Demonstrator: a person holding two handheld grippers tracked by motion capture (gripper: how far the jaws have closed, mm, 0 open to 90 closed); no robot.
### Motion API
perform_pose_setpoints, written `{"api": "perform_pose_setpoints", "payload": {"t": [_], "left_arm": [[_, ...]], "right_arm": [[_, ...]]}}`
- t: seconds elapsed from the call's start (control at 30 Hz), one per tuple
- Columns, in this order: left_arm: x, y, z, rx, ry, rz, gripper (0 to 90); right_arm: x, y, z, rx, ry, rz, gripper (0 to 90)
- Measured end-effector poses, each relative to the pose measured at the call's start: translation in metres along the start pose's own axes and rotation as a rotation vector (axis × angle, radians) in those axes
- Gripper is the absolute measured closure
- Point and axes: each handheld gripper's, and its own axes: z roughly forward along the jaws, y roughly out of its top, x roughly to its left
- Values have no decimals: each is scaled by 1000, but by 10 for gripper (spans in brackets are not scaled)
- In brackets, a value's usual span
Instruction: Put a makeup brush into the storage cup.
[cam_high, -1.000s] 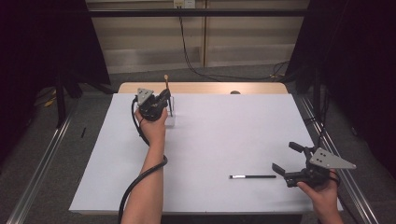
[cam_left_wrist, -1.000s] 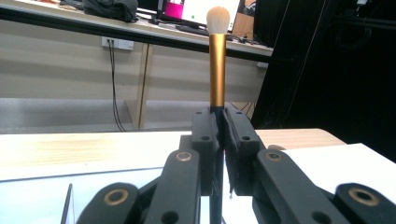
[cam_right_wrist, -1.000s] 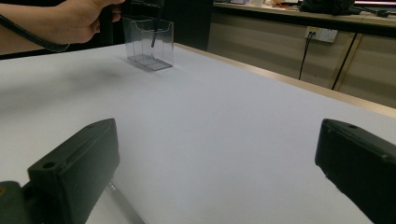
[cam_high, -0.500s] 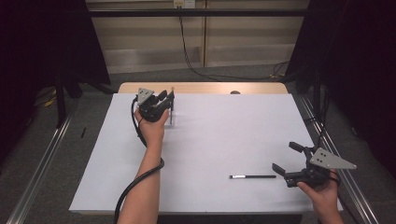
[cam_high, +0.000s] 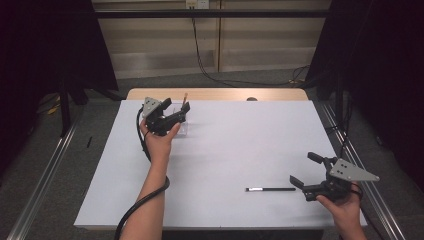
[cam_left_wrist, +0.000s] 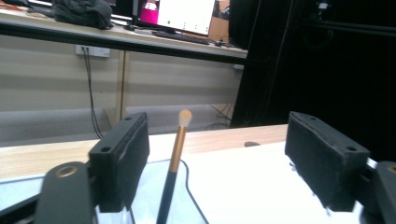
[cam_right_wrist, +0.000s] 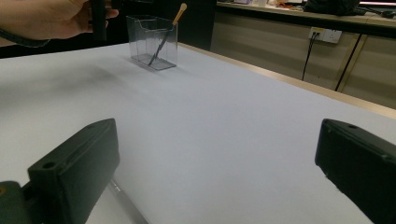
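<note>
Gold-handled brush (cam_left_wrist: 176, 154) leans light and slippery in its clear holder (cam_right_wrist: 154, 42); our left gripper (cam_high: 172, 118) has just opened off it, our right gripper (cam_high: 310, 172) gapes empty.

No legible text, label, brand, number or sign found in any view. The monitor (cam_left_wrist: 184, 14) behind the far counter in the left gripper view displays a bright window with a magenta patch, but its content is too small and blurred to read. The wall socket (cam_left_wrist: 93, 50) below that counter carries no readable marking. The white surface (cam_high: 225, 165) is unprinted.
</note>
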Motion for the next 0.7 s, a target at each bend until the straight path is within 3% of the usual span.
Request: {"api": "perform_pose_setpoints", "payload": {"t": [0.57,0.7], "left_arm": [[-2,-8,-18,13,-63,37,44],[-3,-11,-21,23,-76,23,17]], "right_arm": [[2,0,3,5,4,-2,0],[1,0,3,6,4,-4,0]]}}
